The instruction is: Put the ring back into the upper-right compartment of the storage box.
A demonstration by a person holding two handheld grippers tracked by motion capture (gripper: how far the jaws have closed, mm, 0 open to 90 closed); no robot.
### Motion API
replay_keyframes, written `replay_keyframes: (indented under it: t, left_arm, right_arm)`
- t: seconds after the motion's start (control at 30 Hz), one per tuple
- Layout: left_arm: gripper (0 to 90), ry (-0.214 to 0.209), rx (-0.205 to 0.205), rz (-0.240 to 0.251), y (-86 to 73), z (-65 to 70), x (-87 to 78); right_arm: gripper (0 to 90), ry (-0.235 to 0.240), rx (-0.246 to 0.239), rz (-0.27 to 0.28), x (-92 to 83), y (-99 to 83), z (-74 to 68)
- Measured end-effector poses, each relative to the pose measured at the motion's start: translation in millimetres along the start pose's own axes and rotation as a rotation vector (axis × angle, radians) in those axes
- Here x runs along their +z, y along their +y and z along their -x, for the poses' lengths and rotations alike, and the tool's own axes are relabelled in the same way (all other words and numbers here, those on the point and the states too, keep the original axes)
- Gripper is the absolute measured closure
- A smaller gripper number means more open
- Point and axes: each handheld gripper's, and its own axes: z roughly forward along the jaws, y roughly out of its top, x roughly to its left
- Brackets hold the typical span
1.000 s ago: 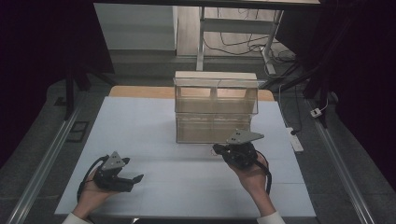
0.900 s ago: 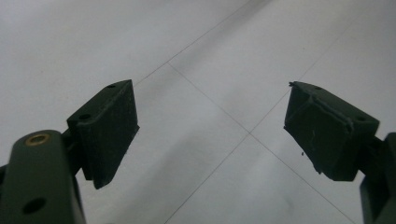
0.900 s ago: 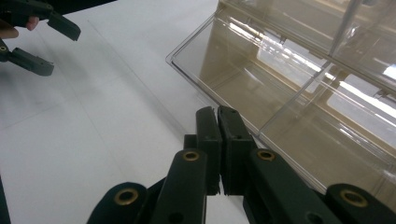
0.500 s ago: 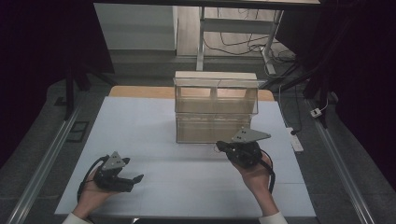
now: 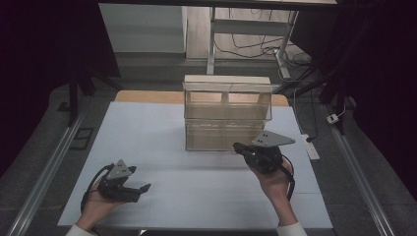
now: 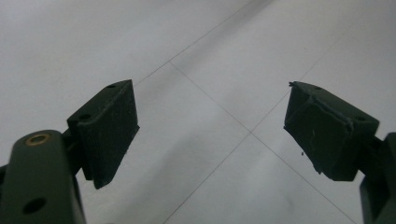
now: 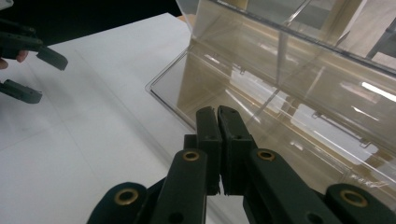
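Note:
A clear plastic drawer box point(image 5: 227, 113) stands at the middle back of the white table point(image 5: 162, 137); in the right gripper view its lowest drawer point(image 7: 261, 116) shows as a transparent tray with a rim. My right gripper point(image 5: 239, 147) is shut, jaws pressed together with nothing seen between them. Its tips point(image 7: 217, 112) sit right at the front rim of that lowest drawer. My left gripper point(image 5: 140, 191) rests low near the table's front left, open with nothing between its pads point(image 6: 114, 126). The right gripper view also shows the left gripper point(image 7: 35, 74), far off at the left edge.
A wooden board point(image 5: 147, 96) lies under the back of the white sheet. Metal rails point(image 5: 49, 167) run along both sides of the table. Table legs and cables point(image 5: 255, 44) lie on the floor behind. White surface stretches between the two grippers.
My right gripper has edged slightly right and toward the drawer box, still shut. The left gripper has stayed where it was.

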Motion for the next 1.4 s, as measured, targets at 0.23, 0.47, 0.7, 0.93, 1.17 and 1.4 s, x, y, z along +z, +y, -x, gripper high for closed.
replay_keyframes:
  t: [0.23, 0.47, 0.7, 0.93, 1.17, 1.4]
  left_arm:
    - [17.3, 0.001, -0.002, -0.001, -0.1, -0.8, 0.2]
    - [17.3, -0.002, -0.006, -0.002, -0.7, -1.4, 0.7]
    - [17.3, -0.005, -0.002, -0.001, -0.7, -0.9, 0.4]
    - [17.3, -0.006, 0.001, -0.001, -0.5, -0.5, 0.8]
    - [17.3, -0.006, 0.003, -0.002, -0.3, -0.2, 0.9]
    - [17.3, -0.006, 0.004, -0.001, -0.3, -0.3, 0.7]
  right_arm:
    - [86.9, -0.008, 0.015, 0.025, -2.7, 3.0, 7.2]
    - [86.9, -0.018, 0.019, 0.045, -1.8, 12.9, 13.4]
    - [86.8, -0.029, 0.025, 0.059, -4.2, 26.2, 20.6]
    - [86.8, -0.043, 0.048, 0.083, -6.2, 36.9, 31.0]
    - [86.8, -0.069, 0.06, 0.096, -6.2, 47.2, 41.6]
    - [86.8, -0.095, 0.073, 0.101, -0.3, 57.8, 53.9]
